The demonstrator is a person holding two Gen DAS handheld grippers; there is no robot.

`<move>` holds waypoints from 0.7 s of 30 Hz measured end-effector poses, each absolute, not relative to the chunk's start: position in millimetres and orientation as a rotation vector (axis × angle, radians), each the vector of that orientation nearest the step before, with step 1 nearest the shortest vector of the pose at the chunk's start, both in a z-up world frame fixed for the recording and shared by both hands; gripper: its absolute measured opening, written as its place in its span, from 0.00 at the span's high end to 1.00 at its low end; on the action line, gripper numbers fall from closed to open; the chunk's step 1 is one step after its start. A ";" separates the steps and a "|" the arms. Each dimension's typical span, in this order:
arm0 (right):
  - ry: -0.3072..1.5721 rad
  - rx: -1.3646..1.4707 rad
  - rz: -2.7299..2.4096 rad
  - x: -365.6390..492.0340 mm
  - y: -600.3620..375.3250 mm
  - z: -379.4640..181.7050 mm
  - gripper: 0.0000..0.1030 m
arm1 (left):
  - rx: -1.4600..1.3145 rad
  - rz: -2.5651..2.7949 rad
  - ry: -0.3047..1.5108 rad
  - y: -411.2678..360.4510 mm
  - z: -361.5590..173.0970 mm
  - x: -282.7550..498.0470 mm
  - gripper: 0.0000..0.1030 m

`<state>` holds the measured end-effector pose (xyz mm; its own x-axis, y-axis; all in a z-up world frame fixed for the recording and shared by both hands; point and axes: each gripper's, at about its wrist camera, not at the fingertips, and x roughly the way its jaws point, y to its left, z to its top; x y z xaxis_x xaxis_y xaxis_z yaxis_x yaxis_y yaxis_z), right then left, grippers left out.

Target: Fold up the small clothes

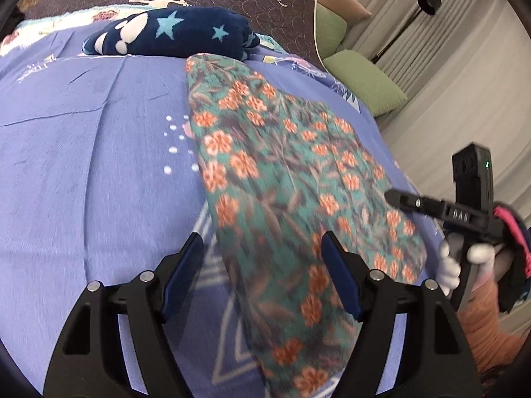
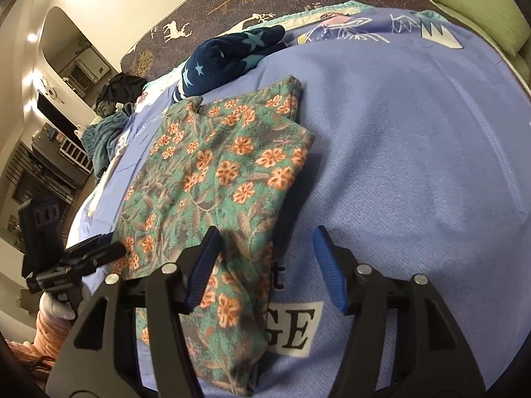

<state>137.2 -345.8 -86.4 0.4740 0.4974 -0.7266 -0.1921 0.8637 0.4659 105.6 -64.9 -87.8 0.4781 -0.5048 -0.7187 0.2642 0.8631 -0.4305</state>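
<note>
Floral garment (image 2: 215, 179): teal cloth with orange flowers and brown leaves, folded into a long flat panel. Lies on the blue bedspread (image 2: 415, 165), far end just beside a navy star-print fleece bundle (image 2: 229, 59).

A bed covered by a blue printed blanket (image 2: 415, 139). A folded green garment with orange flowers (image 2: 212, 179) lies flat on it. Beyond, touching its far end, rests a navy star-patterned bundle (image 1: 179, 33).

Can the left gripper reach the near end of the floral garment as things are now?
Probably yes. The left gripper stands open just above the floral garment, which lies flat on the blue bedspread, with nothing between.
</note>
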 end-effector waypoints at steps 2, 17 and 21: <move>0.997 0.345 0.446 141.1 -344.5 -87.2 0.39 | -0.288 -0.488 0.970 -64.6 -88.3 113.8 0.28; 1.039 0.416 0.617 198.5 -330.1 -98.0 0.34 | -0.376 -0.616 0.971 -65.6 -97.8 170.4 0.28; 1.045 0.450 0.660 224.0 -325.6 -102.1 0.34 | -0.378 -0.626 0.967 -69.5 -100.3 190.3 0.28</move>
